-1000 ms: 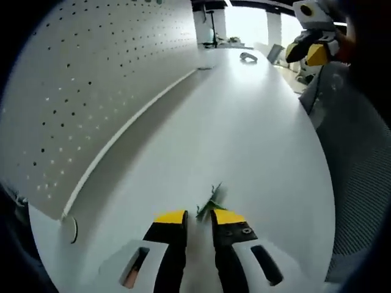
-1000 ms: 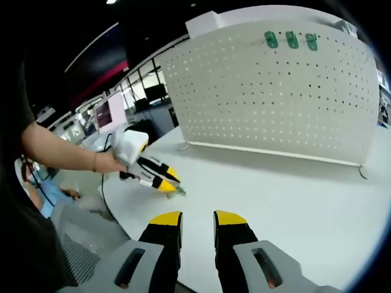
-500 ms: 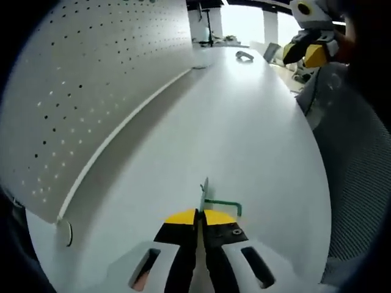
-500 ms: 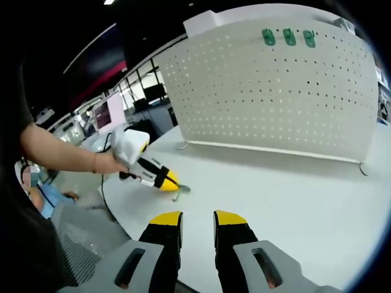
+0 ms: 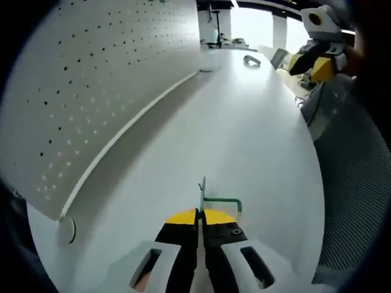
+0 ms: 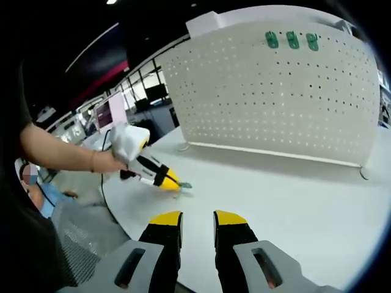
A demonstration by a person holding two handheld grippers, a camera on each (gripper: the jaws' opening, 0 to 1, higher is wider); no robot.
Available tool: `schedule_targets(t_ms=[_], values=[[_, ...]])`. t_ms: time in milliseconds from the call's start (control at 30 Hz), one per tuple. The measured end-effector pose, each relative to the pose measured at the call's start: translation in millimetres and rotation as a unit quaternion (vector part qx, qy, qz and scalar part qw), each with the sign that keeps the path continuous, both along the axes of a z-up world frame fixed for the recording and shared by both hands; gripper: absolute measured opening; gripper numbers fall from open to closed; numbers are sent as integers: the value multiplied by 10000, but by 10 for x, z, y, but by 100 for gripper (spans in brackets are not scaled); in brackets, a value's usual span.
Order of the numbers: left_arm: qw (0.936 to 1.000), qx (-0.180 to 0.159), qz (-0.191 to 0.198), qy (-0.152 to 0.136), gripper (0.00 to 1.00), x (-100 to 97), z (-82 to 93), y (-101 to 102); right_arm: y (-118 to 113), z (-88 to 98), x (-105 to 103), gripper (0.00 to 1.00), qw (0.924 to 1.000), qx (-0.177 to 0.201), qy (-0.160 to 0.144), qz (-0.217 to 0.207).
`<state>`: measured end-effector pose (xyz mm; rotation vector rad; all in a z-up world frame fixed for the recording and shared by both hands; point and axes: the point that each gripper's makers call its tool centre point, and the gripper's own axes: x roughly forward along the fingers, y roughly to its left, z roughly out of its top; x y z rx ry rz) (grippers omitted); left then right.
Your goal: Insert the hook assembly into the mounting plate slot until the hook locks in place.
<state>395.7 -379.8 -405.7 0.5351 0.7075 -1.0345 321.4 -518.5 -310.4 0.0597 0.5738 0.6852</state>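
pegboard (image 6: pixel 269 104) stands on table (image 6: pixel 293 201)

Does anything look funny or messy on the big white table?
Nothing stands out. The white table looks clean, three green hooks hang in a neat row on the pegboard, and the left tongs pinch another green hook.

Base of the green hook (image 5: pixel 214 200) hidden between the left tool's (image 5: pixel 198 213) closed tips.

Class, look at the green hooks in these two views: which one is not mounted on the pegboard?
The green hook clamped in the left hand-held gripper, low over the white table. The other three hooks hang in a row along the pegboard top.
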Motion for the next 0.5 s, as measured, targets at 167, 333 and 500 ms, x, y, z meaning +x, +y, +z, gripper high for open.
schedule_targets(t_ms=[167,333,500], values=[[9999,-5,-3,-112,1,10,184,-21,6,50,15,19,9999,-16,-97,33],[9997,21,-10,-240,1,2,372,-46,7,108,31,19,9998,-17,-194,67],[9993,-6,-38,-370,1,-40,602,-120,21,175,30,19,9994,-26,-321,115]])
